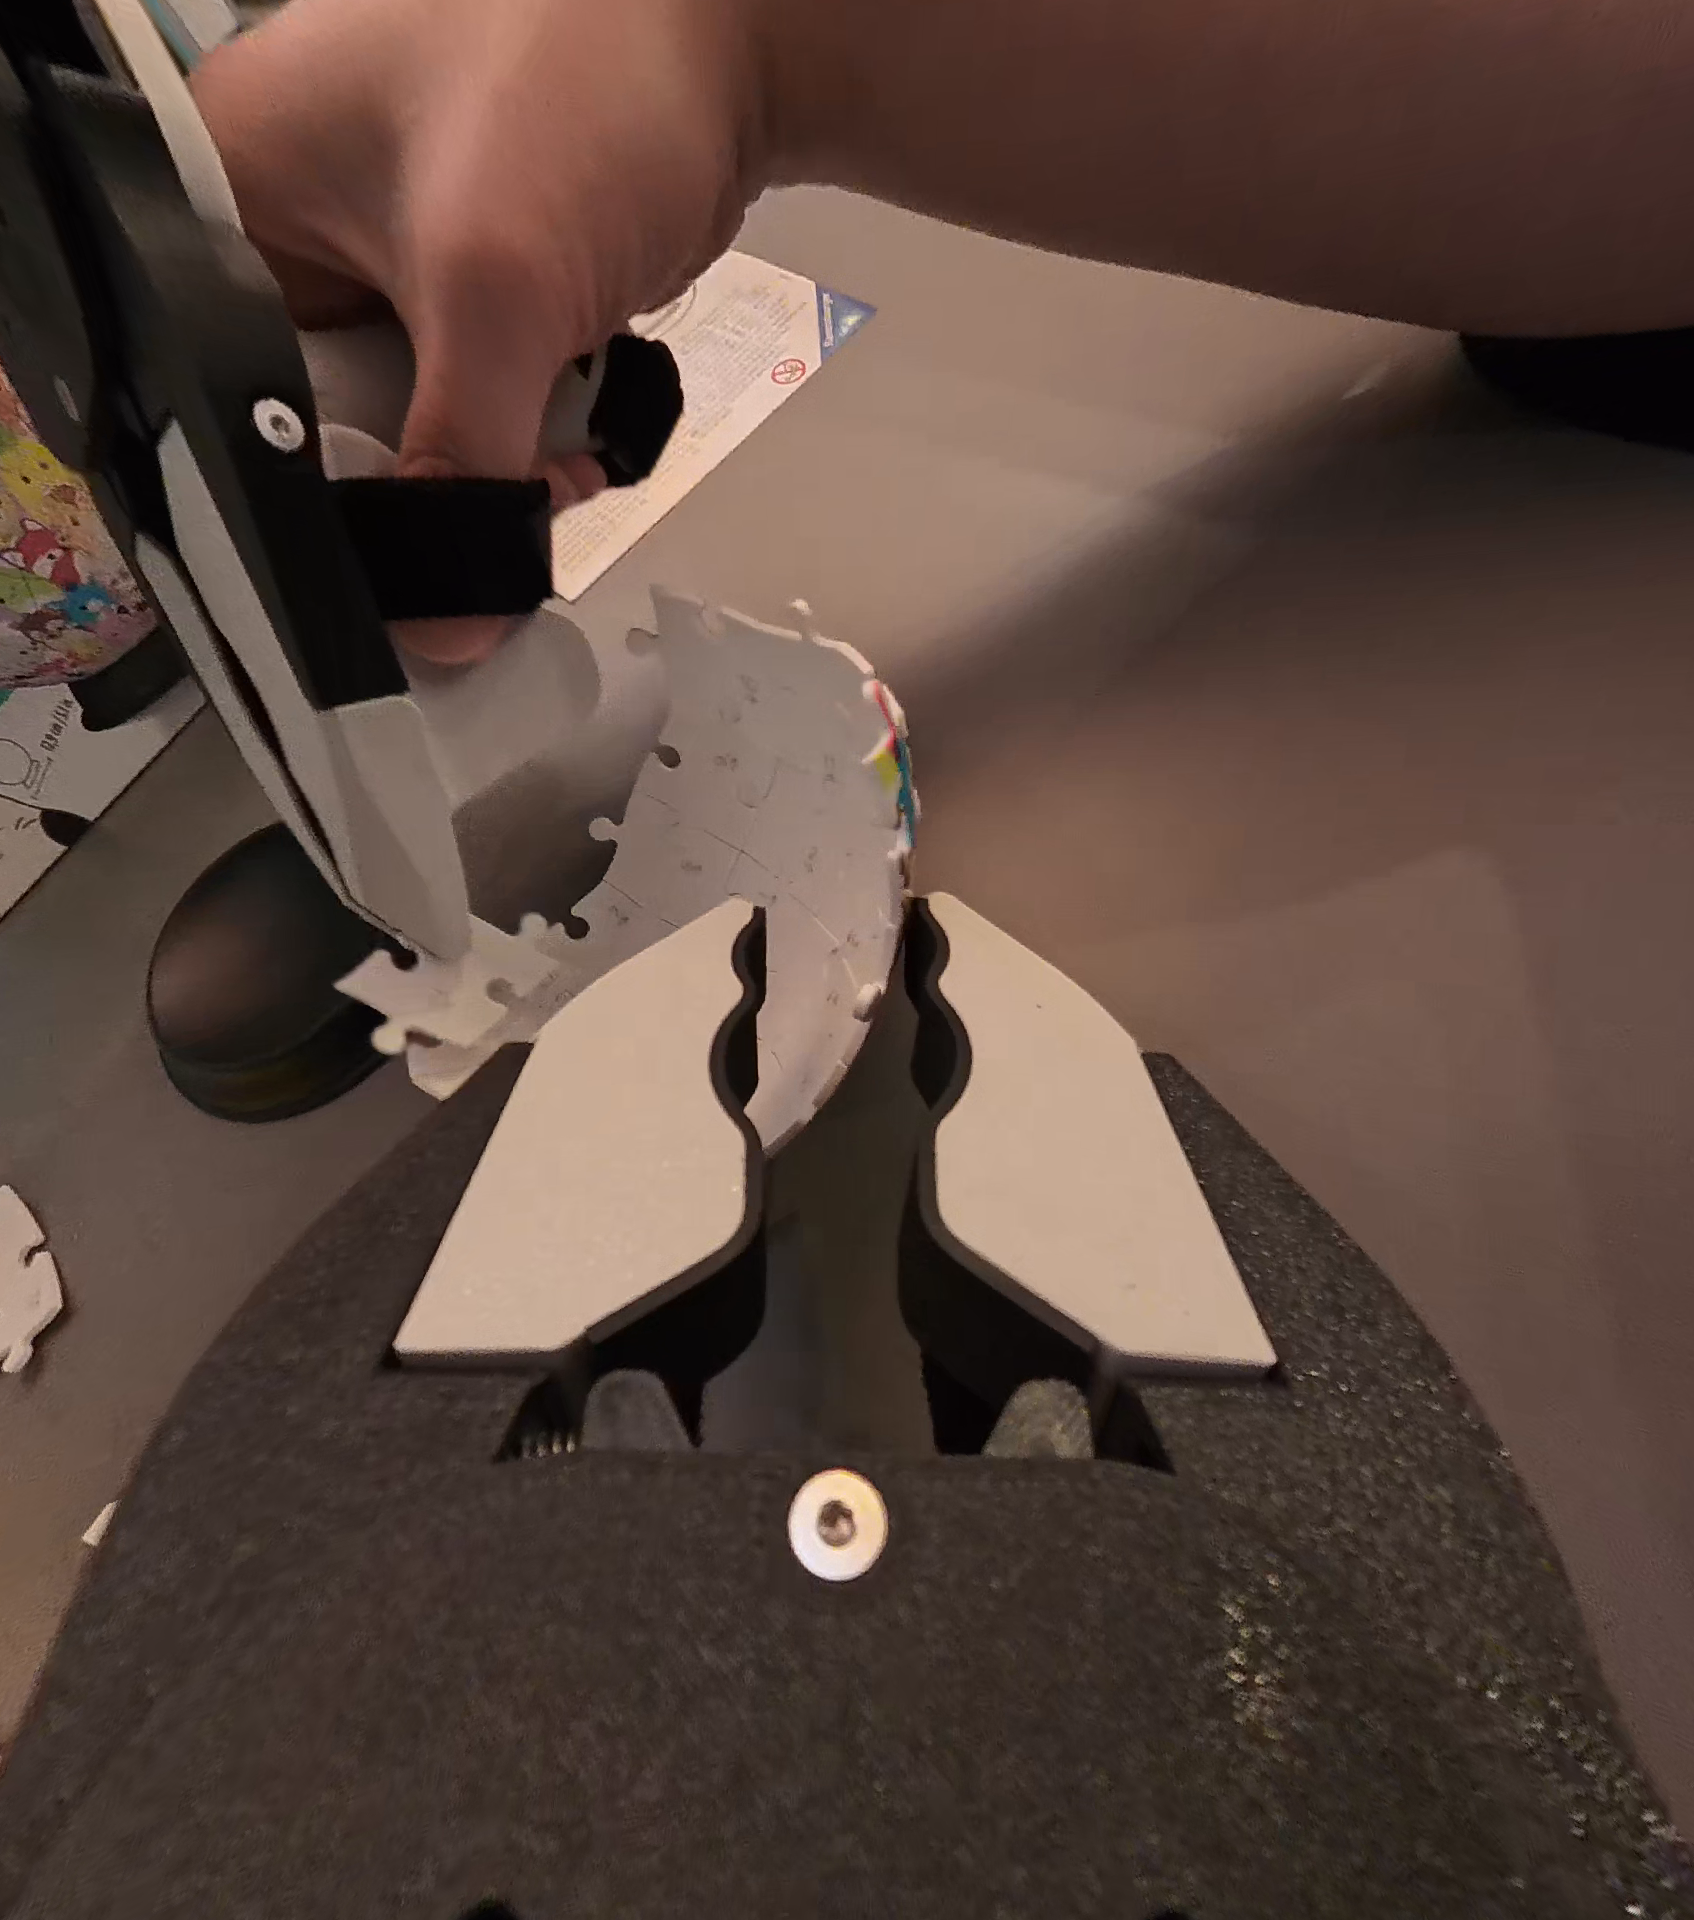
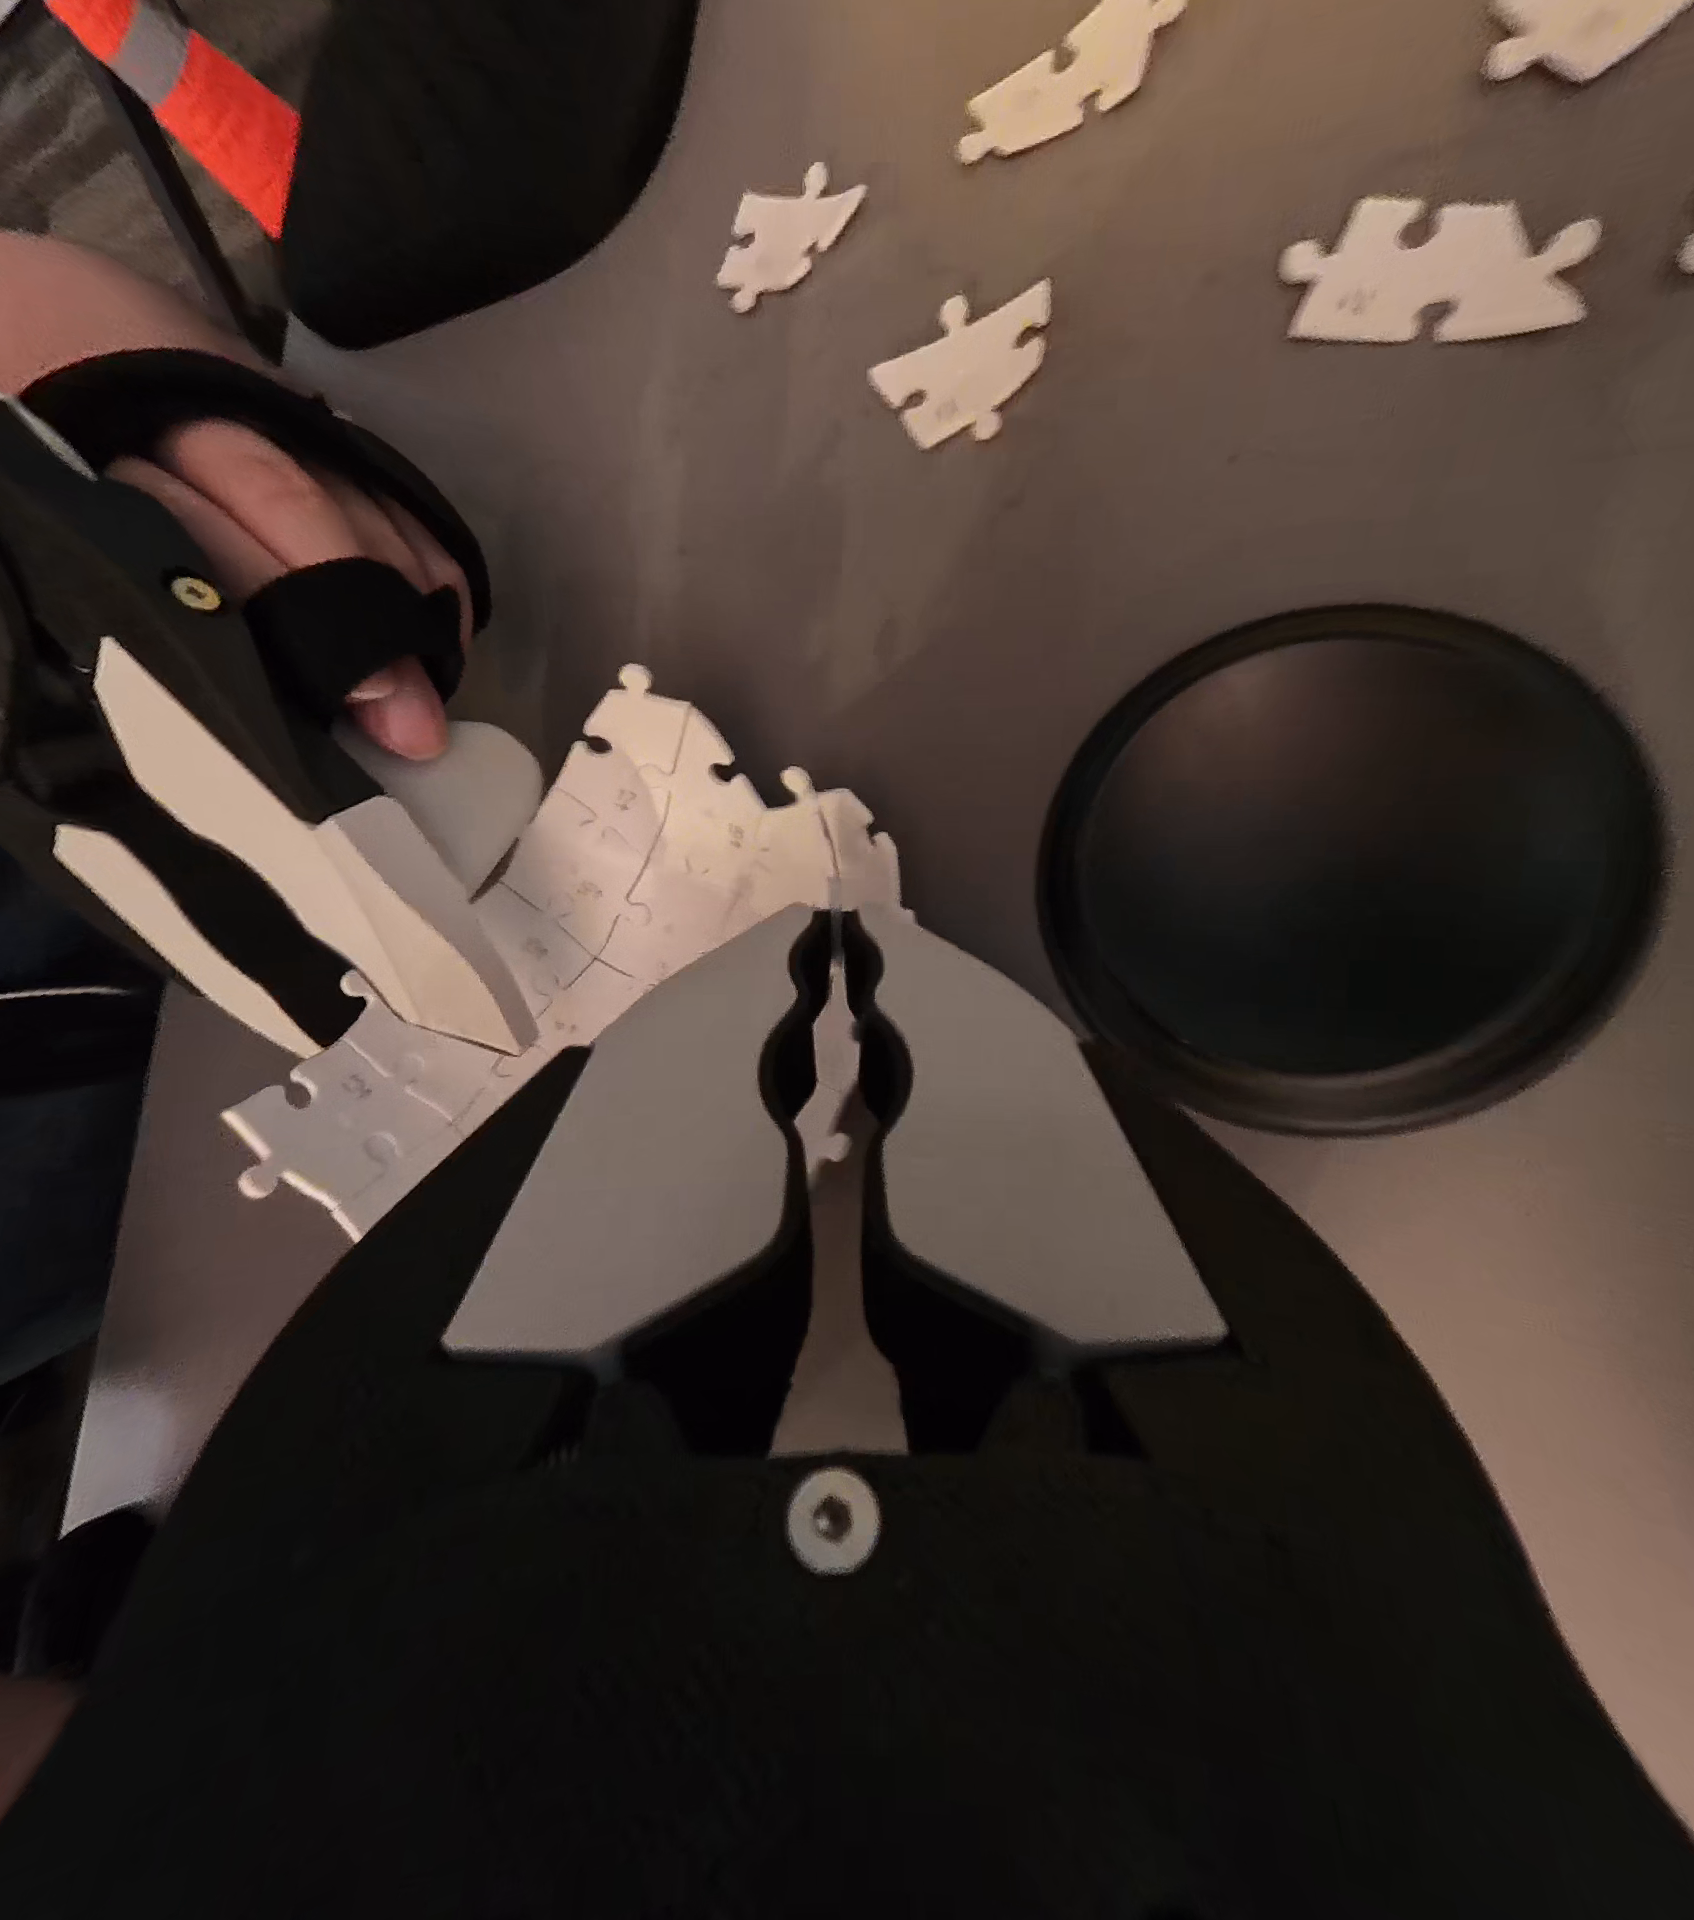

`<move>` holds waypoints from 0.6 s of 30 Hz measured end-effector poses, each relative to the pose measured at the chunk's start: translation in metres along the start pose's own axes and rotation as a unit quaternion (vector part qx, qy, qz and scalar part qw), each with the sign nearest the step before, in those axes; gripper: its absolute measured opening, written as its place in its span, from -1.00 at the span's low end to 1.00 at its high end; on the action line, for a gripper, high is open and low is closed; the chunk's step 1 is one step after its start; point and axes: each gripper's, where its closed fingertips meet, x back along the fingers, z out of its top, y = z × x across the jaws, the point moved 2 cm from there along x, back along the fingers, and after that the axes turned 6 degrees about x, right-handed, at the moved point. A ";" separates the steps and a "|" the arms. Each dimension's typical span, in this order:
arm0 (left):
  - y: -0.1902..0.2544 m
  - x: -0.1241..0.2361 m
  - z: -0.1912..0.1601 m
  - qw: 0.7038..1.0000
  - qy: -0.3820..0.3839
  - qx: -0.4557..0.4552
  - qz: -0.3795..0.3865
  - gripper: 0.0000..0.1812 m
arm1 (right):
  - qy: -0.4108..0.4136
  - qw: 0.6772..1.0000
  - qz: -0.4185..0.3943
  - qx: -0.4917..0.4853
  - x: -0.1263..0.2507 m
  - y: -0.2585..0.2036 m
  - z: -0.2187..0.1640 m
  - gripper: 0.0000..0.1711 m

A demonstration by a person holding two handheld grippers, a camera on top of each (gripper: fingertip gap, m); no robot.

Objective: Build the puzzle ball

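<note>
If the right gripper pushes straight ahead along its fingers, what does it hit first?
The right gripper is shut on a puzzle piece, and straight ahead that piece meets the edge of the curved puzzle shell held by the left gripper. Beyond that lies bare table, though depth is unclear.
</note>
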 end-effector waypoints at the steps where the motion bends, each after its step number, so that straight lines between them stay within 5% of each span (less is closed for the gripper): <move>1: 0.000 0.000 0.000 1.000 0.000 0.004 -0.003 -0.71 | 0.004 1.000 -0.015 0.001 0.003 0.005 0.000 -0.96; 18: -0.013 0.009 0.014 0.994 0.052 0.085 -0.043 -0.69 | 0.004 0.999 0.005 -0.036 -0.004 0.025 -0.004 -0.95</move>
